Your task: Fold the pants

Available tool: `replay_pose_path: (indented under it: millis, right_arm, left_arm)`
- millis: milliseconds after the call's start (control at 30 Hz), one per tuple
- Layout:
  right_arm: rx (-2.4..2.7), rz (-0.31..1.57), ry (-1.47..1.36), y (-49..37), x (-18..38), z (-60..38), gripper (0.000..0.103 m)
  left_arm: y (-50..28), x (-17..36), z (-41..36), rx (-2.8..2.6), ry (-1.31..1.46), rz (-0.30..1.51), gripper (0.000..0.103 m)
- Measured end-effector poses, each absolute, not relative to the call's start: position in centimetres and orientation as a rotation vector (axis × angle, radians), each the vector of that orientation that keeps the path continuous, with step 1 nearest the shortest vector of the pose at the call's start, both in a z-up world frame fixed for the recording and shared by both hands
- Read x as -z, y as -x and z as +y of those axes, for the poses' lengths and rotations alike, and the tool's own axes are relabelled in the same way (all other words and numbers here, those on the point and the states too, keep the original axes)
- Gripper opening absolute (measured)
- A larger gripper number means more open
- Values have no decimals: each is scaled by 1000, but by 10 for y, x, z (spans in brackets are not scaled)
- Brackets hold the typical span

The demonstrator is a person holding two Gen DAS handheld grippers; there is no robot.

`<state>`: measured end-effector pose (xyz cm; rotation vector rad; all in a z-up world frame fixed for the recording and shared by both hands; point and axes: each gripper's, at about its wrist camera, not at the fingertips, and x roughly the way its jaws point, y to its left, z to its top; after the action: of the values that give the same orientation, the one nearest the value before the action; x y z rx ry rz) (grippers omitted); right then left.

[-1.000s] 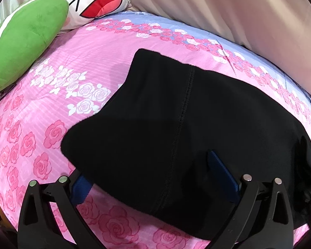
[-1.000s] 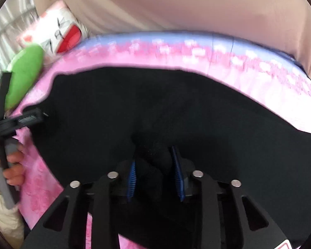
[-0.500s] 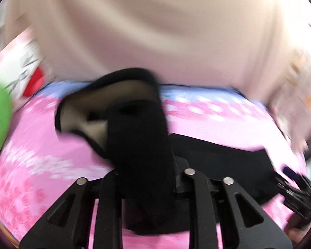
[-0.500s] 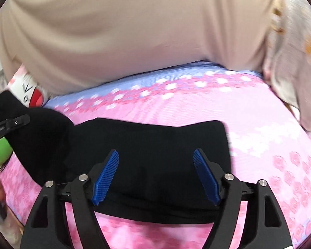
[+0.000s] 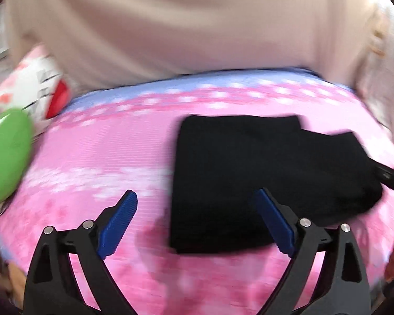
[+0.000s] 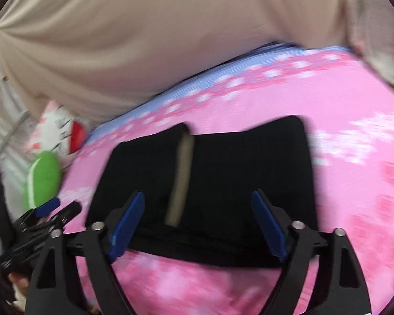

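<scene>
The black pants (image 5: 262, 178) lie folded into a compact block on the pink floral bedsheet (image 5: 105, 144). In the right wrist view the pants (image 6: 236, 170) show a tan strip of inner lining (image 6: 181, 178) along a fold. My left gripper (image 5: 195, 193) hovers over the block's left edge, its jaws opening, with the blue pads (image 5: 118, 225) touching nothing. My right gripper (image 6: 198, 194) hangs over the near edge of the pants, jaws also opening and gripping no cloth. Each gripper shows in the other's view: the right gripper (image 5: 391, 178) and the left gripper (image 6: 47, 215).
A green plush pillow (image 5: 8, 155) and a white cartoon-face cushion (image 5: 39, 92) lie at the bed's far left. A beige curtain (image 5: 170, 26) hangs behind the bed. Patterned fabric (image 5: 380, 52) hangs at the right. Bare sheet lies left of the pants.
The left gripper grabbed the spread pants, carried a fold across to the right and let go. The right gripper released its bunch of cloth. Both have drawn back, and the pants now lie folded smaller.
</scene>
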<state>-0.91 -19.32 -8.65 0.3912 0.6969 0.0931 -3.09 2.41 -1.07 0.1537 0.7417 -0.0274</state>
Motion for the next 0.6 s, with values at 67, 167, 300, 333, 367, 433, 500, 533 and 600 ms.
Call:
replay_pose_path:
  millis: [67,167,300,333,367,433,500,533,600]
  right_arm:
    - [-134,752,-373,-18,96,-175,83]
    - [-162,839,-337,-53,119,-149,81]
    - [-103,832,-227,-64,122,-117,32]
    - [-145,834,-267,-64,119,-116,31]
    - [-163,821,-273,-64,110,-114,29]
    - [-181,732,-218,-50,73,-107,24]
    - [-198,645,-201,-32,33,-112,13]
    - [-179,605,-184,-22,15,-118,13]
    - [-112,559,-147,-9,-3,-135,13]
  left_arm:
    - [26,12,41,-40,-156,742,90]
    - [20,17,66,-101,-135,755,90]
    - [14,23,83,-134,-112,775,90]
    - [12,26,85,-137,-112,778,90]
    - [10,27,87,-143,-110,783,90]
    - [12,27,90,-147,-103,789,90]
    - [13,27,90,-147,-102,793,90]
    - [12,27,89,-144,-100,793,90]
    - [10,28,86,-136,-96,797,91]
